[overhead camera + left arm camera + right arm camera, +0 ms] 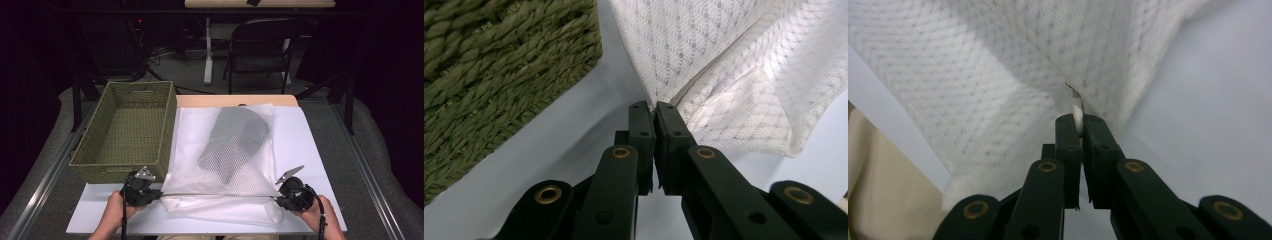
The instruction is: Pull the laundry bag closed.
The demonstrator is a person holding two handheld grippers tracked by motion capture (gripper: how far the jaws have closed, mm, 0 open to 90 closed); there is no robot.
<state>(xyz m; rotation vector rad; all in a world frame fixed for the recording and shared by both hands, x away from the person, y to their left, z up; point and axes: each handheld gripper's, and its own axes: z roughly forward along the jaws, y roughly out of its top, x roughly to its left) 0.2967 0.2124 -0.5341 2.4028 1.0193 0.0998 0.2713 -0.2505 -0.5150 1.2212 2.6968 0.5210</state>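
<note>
Tabletop basket (125, 132); close-up zipper pull (1077, 116)

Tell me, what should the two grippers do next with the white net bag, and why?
Probably pull the zipper a little further along. The left gripper is shut on the near edge of the white mesh laundry bag, holding it taut, and the right gripper is shut on the small white zipper tab. The folded grey cloth already lies inside, so closing the bag seems next.

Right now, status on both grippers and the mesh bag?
Left gripper shut on mesh bag edge. Right gripper shut on the zipper end. Edge taut between them, grey garment inside. Basket close left, not touching.
</note>
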